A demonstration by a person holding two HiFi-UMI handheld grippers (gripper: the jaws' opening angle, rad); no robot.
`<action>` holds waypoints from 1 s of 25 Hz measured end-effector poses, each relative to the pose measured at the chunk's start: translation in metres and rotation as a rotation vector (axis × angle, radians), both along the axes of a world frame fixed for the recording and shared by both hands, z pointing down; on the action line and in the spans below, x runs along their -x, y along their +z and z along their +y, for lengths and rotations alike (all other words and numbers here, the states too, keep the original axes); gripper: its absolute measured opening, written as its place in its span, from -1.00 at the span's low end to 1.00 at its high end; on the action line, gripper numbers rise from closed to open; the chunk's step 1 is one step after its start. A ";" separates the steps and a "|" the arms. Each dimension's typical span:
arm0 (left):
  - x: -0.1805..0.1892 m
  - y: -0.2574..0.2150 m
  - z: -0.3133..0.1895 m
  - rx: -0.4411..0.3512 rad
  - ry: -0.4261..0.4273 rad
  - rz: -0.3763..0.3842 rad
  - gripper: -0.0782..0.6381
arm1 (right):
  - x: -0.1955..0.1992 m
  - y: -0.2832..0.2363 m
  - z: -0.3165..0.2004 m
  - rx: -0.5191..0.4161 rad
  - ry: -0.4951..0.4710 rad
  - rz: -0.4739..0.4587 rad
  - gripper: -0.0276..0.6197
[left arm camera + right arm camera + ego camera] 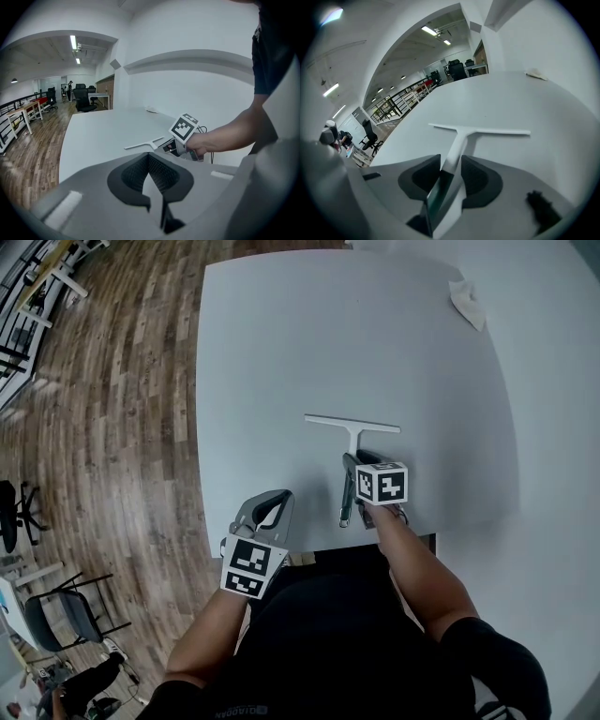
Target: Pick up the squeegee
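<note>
A white squeegee (352, 425) lies flat on the white table (281, 352), its blade crosswise and its handle pointing toward me. My right gripper (361, 461) sits low over the handle's near end. In the right gripper view the squeegee (478, 131) runs its handle down between the two dark pads, which stand apart, so the right gripper (451, 165) is open. My left gripper (274, 501) hovers at the table's near edge, left of the squeegee, its pads meeting at the tips with nothing in them. From the left gripper (149, 157) the squeegee (144, 143) shows beyond, beside the right gripper (172, 147).
A crumpled white cloth (466, 301) lies at the table's far right corner. Wooden floor runs along the table's left edge, with a black chair (56, 615) and desks further off. A white wall borders the table's right side.
</note>
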State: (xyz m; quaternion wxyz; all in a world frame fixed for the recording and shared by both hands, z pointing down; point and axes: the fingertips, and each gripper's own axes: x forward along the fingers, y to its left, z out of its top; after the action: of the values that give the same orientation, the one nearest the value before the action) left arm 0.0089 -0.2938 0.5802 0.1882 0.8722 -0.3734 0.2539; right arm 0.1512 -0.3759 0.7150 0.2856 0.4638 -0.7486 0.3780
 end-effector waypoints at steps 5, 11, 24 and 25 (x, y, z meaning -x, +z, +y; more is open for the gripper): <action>-0.002 0.001 -0.002 0.008 -0.010 0.004 -0.76 | 0.004 0.013 -0.007 0.041 -0.015 -0.003 -0.50; 0.005 -0.005 0.006 0.000 -0.007 0.020 -0.76 | 0.010 0.016 -0.009 0.005 -0.024 0.031 -0.45; 0.058 -0.035 0.044 -0.070 -0.061 0.034 -0.76 | 0.005 0.014 -0.007 0.052 0.153 -0.053 -0.61; 0.063 -0.037 0.047 -0.077 -0.067 0.036 -0.76 | 0.009 0.010 -0.005 0.036 0.146 -0.059 -0.61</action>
State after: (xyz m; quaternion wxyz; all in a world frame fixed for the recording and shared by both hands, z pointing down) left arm -0.0546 -0.2472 0.5431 0.1697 0.8702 -0.4083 0.2172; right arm 0.1422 -0.3813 0.7248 0.2434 0.5004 -0.7141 0.4249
